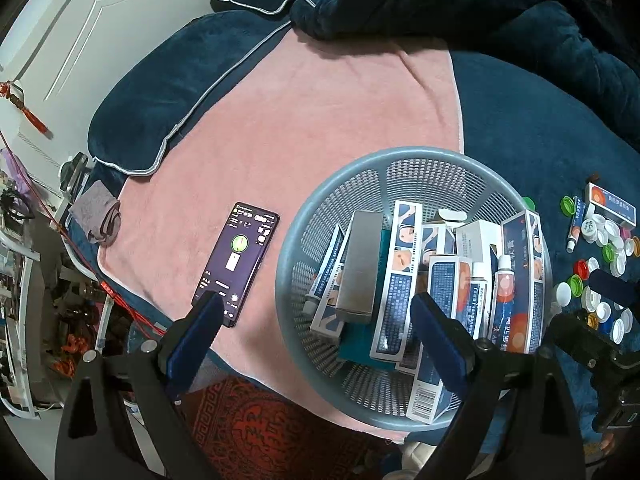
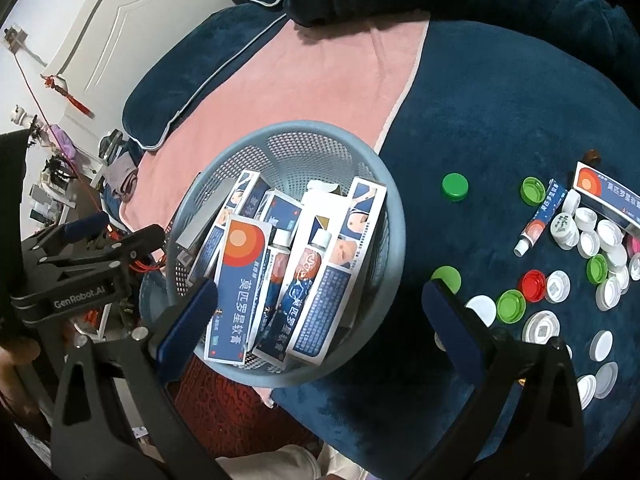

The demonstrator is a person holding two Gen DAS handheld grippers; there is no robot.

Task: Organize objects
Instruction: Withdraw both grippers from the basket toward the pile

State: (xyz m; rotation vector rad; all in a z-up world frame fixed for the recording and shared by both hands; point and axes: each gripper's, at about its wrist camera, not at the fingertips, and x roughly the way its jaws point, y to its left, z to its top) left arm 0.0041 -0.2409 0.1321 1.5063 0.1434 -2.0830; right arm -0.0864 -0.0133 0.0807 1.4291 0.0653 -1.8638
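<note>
The left gripper (image 1: 316,332) is hovering with its blue-padded jaws spread wide, gripping nothing; the right gripper (image 2: 320,316) is hanging likewise, jaws wide apart and bare; each is angling forward and downward.

Lit phone (image 1: 236,264) on pink towel (image 1: 320,120), navy pillow (image 1: 160,112), white headboard (image 1: 80,20), red rug (image 1: 260,432).

**Things you can't see well**

The boxes (image 2: 236,288) in the basket (image 2: 394,240) cover each other, so the lower ones stay hidden. The small words on them are too tiny to read. The phone (image 1: 236,262) has its bottom corner behind a gripper finger (image 1: 200,332).
</note>
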